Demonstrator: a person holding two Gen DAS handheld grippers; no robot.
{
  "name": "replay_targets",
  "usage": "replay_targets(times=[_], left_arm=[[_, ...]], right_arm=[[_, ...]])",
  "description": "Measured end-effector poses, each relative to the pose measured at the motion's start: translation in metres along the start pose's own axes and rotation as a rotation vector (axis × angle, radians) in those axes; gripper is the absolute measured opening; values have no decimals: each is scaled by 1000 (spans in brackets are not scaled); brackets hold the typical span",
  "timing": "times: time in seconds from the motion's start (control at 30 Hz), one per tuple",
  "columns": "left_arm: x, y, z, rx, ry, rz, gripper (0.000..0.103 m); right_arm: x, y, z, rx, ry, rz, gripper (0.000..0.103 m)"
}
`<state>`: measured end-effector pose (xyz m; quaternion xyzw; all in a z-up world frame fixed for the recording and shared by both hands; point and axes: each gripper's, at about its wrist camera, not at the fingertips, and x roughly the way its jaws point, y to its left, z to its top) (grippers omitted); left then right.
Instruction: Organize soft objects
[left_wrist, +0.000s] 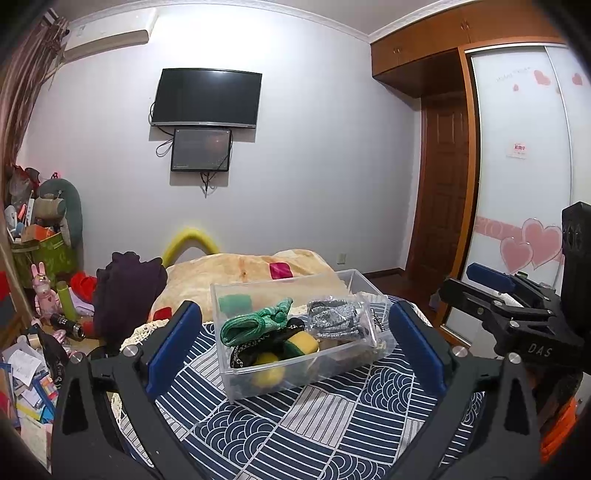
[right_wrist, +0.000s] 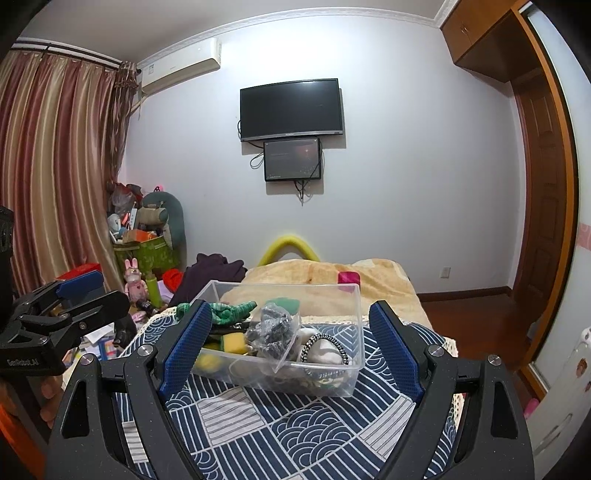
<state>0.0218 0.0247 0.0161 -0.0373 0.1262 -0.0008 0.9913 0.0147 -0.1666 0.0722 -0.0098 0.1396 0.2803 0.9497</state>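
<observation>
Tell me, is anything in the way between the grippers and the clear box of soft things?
Nothing visible is. Both the left gripper and right gripper are open, facing the clear box across bare patterned cloth.

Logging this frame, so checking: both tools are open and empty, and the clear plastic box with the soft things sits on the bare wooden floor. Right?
Not quite. The left tool and right tool are open and empty, but the clear plastic box sits on a blue-and-white patterned cloth, not bare floor. Both wrist views show this.
</observation>
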Motion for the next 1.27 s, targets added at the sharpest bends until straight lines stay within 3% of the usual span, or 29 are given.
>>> replay_targets(times=[1.27], left_arm=[[5, 4, -3, -34, 35, -23, 103]], right_arm=[[3, 4, -3, 2, 19, 5, 86]])
